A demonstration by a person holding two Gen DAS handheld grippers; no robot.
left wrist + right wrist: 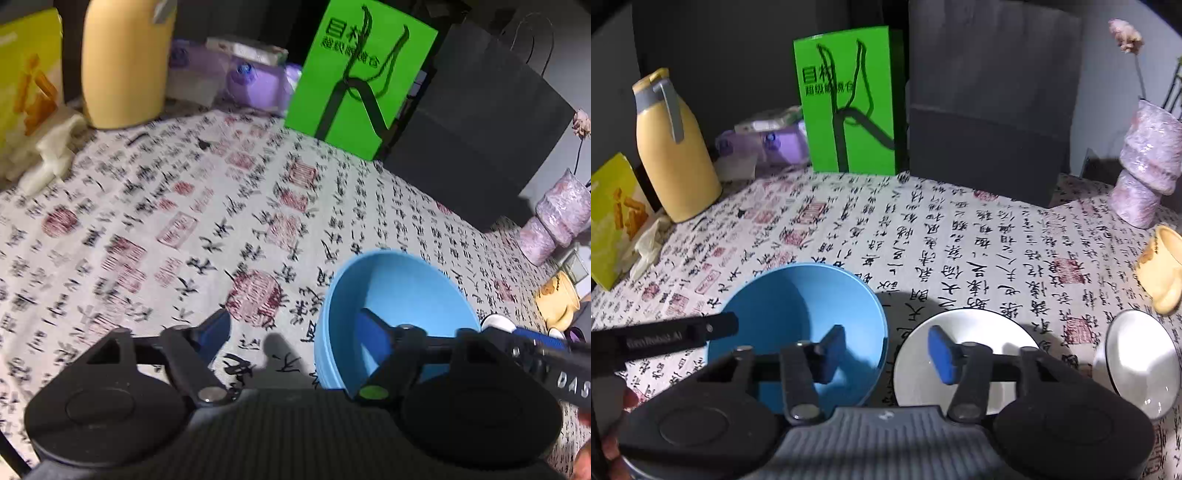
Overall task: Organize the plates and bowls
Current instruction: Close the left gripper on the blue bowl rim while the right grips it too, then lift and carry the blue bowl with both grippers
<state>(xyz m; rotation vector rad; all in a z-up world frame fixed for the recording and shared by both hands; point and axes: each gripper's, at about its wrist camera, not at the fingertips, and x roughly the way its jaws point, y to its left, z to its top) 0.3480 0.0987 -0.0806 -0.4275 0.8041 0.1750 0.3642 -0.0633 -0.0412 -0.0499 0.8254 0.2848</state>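
The blue bowl (798, 332) sits near the front edge of the worktop (960, 236), just left of a white plate (964, 354). The left gripper (295, 328) straddles the bowl's near rim with its jaws apart, not pressing, probably lining up a grip. The right gripper (886, 350) hangs with jaws apart over the gap between bowl and plate, holding nothing. A second white dish (1141, 362) and a yellow mug (1161, 273) crowd the right edge; the bags at the back stand well clear.
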